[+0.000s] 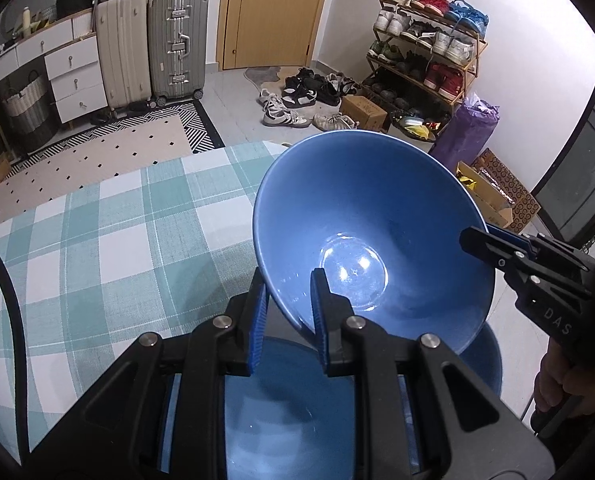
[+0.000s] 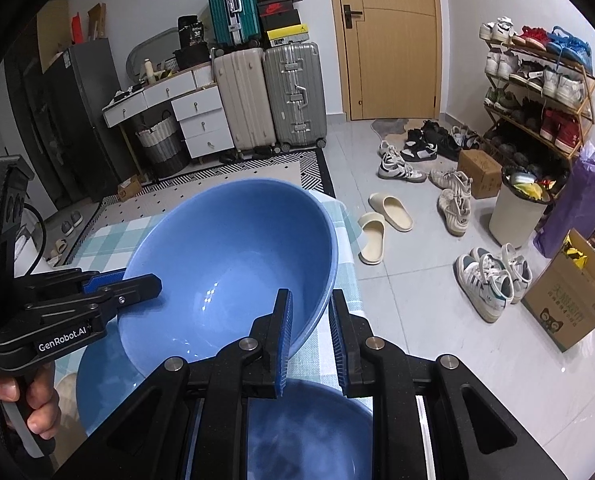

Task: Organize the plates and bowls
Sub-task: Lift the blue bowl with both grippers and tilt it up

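A large blue bowl (image 1: pixel 373 232) is held in the air, tilted, above the checked tablecloth (image 1: pixel 117 240). My left gripper (image 1: pixel 287 316) is shut on its near left rim. My right gripper (image 1: pixel 489 244) is shut on the opposite rim. In the right wrist view the same bowl (image 2: pixel 229 264) sits between the right gripper (image 2: pixel 311 340) at its right rim and the left gripper (image 2: pixel 137 280) at its left rim. A second blue dish (image 1: pixel 289 408) lies under the bowl, and a blue dish (image 2: pixel 97 392) shows below the bowl there too.
The table (image 2: pixel 337 320) ends close to the right of the bowls. Beyond it are floor tiles with shoes (image 2: pixel 401 168), slippers (image 2: pixel 377 232), a white bin (image 2: pixel 517 208), cardboard boxes (image 2: pixel 569 304), a shoe rack (image 1: pixel 425 52) and suitcases (image 1: pixel 177 44).
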A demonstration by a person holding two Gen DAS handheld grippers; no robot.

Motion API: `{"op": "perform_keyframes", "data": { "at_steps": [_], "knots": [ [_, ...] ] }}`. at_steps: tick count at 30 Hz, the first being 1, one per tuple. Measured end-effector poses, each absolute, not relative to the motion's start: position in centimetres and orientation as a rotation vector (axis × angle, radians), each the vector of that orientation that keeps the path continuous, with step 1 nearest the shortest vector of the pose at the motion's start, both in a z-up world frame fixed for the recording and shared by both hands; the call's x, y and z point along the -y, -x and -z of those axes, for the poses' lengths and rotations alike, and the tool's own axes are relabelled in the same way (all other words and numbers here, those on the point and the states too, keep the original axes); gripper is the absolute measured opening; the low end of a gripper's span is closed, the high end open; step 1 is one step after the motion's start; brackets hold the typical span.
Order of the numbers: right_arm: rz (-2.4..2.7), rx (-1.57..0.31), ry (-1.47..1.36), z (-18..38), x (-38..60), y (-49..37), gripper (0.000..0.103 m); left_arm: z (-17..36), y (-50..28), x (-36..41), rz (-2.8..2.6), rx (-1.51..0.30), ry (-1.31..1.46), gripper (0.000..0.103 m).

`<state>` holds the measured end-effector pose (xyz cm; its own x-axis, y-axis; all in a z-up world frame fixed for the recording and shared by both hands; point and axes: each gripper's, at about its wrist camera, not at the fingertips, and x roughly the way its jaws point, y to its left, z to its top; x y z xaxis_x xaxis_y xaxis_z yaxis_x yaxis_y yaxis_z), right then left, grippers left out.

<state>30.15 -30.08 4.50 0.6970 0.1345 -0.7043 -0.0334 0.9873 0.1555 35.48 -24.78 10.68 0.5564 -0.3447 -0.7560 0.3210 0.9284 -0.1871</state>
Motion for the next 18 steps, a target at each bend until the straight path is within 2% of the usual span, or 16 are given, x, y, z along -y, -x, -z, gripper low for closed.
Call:
{"op": "perform_keyframes", "data": {
  "at_steps": [18],
  "knots": [
    [-0.136,-0.738,-0.107,-7.5,28.2,-26.6,0.020,-14.2,-30.2,22.3,0.360,-0.840,0.028,0.017]
  ]
}}
